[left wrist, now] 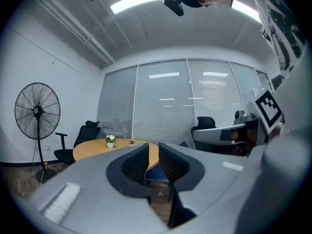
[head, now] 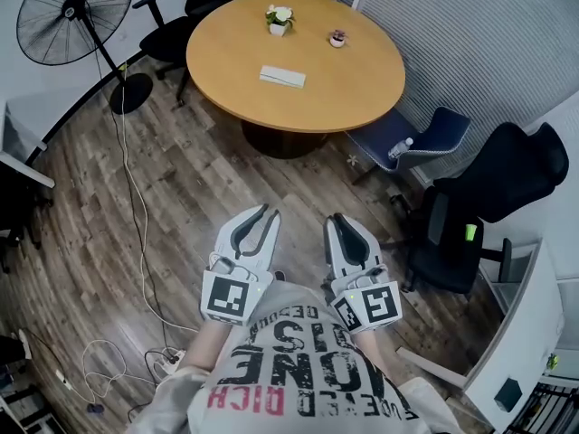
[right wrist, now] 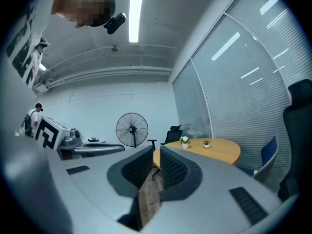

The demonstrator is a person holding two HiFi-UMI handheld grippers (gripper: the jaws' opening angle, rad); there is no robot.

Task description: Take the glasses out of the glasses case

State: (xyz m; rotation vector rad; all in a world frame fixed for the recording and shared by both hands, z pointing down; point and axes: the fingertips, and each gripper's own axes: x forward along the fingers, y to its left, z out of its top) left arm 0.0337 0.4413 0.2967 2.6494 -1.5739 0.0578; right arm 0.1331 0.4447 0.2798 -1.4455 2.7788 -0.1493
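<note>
A white glasses case (head: pixel 282 77) lies shut on the round wooden table (head: pixel 362 80), far ahead of both grippers. I hold the grippers close to my chest, over the wood floor and well short of the table. The left gripper (head: pixel 269 212) (left wrist: pixel 153 152) has its pads slightly apart with nothing between them; table and floor show through the gap. The right gripper (head: pixel 336 219) (right wrist: pixel 156 155) is shut and empty. In both gripper views the table (left wrist: pixel 92 149) (right wrist: pixel 217 150) shows far off, and the case cannot be made out there.
A potted white flower (head: pixel 280 19) and a small pot (head: pixel 337 38) stand on the table. A standing fan (head: pixel 75 12) and a black chair (head: pixel 172 34) are at the back left. A blue chair (head: pixel 412 138) and a black office chair (head: pixel 488 197) stand on the right. A cable (head: pixel 136 215) runs to a power strip (head: pixel 167 362).
</note>
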